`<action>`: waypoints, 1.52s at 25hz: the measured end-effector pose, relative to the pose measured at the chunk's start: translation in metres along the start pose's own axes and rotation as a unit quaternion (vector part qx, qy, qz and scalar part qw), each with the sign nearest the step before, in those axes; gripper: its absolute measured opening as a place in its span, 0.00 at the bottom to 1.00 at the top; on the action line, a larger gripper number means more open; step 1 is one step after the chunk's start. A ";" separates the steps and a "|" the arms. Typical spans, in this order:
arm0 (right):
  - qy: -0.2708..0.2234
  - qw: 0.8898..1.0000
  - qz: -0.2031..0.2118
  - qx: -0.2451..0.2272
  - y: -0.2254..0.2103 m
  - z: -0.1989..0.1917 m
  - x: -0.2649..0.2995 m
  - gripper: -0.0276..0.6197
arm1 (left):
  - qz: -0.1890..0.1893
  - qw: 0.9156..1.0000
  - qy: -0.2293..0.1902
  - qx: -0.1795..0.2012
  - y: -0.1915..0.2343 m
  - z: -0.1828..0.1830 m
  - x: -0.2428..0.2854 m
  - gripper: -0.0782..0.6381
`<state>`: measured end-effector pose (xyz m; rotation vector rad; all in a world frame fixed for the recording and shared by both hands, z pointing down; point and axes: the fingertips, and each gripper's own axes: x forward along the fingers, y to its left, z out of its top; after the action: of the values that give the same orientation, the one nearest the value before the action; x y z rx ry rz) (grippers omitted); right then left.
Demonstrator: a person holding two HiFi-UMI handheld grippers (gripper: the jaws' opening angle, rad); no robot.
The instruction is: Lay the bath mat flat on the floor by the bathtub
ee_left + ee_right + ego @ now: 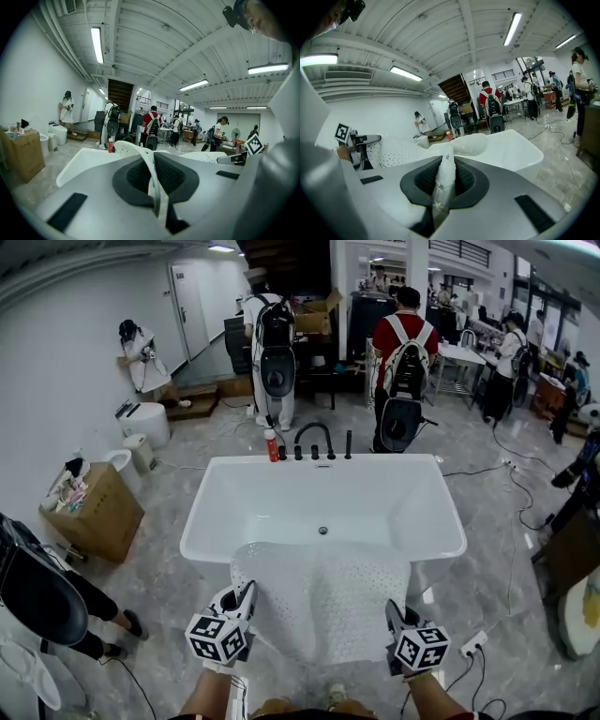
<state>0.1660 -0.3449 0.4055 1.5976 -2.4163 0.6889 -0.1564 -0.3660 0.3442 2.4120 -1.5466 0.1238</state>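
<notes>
The left tongs [247, 594] are clamped on a thin white edge of the bath mat [323, 601]; in the left gripper view that edge stands upright between the two pads and curls away ahead of them. The right tongs [393, 612] are likewise closed on the mat, with a bunched white fold pinched between the pads in the right gripper view.

The mat is white and dotted with small holes. It hangs stretched between the two tongs, off the floor [497, 549], each pair holding one near corner. From the tongs it runs forward and away, and its far edge lies over the near rim of the bathtub [216, 512], just ahead of both tongs. Between the tongs the near edge sags down toward the person. Its broader span seems to run from the left tongs across to the right tongs, parallel with the tub's near rim, though the sag makes this hard to judge. The holed face is turned up.

Far beyond the tongs, on the tub's opposite rim, stand a black faucet [314, 439] and a red bottle [272, 445] to the left of it
</notes>
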 end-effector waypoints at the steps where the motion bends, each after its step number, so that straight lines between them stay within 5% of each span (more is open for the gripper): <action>1: -0.002 1.000 -0.005 0.000 0.002 -0.001 -0.001 0.11 | -0.003 1.000 -0.001 0.001 0.004 0.000 -0.002 0.14; 15: -0.015 0.997 -0.075 -0.006 0.018 -0.014 -0.029 0.11 | -0.042 0.999 0.022 -0.008 0.042 -0.024 -0.027 0.14; 38: 0.017 0.999 -0.049 -0.012 -0.079 -0.057 -0.011 0.11 | 0.026 0.996 0.084 0.000 0.001 -0.095 0.019 0.14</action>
<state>0.2354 -0.3351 0.4741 1.6678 -2.2966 0.6613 -0.1425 -0.3572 0.4398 2.2963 -1.5338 0.3294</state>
